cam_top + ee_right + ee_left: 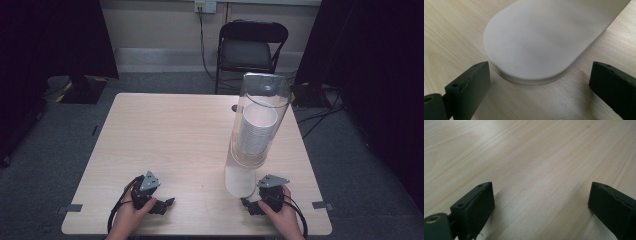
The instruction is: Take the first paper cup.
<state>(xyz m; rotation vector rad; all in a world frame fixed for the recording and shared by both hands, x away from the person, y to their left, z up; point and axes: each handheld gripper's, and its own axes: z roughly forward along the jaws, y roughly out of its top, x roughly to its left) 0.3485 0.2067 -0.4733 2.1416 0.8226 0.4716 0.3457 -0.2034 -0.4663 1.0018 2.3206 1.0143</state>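
Note:
A tall clear tube dispenser holding a stack of white paper cups stands on the right half of the light wood table, on a white rounded base. My left gripper rests near the front edge at the left, open, with bare wood between its jaws. My right gripper rests at the front right, just in front of the white base, open; the base's rounded end lies ahead of the jaws, apart from both.
A black folding chair stands beyond the table's far edge, with cables on the grey carpet to its right. Dark curtains hang at both sides. Tape marks sit at the table's front corners.

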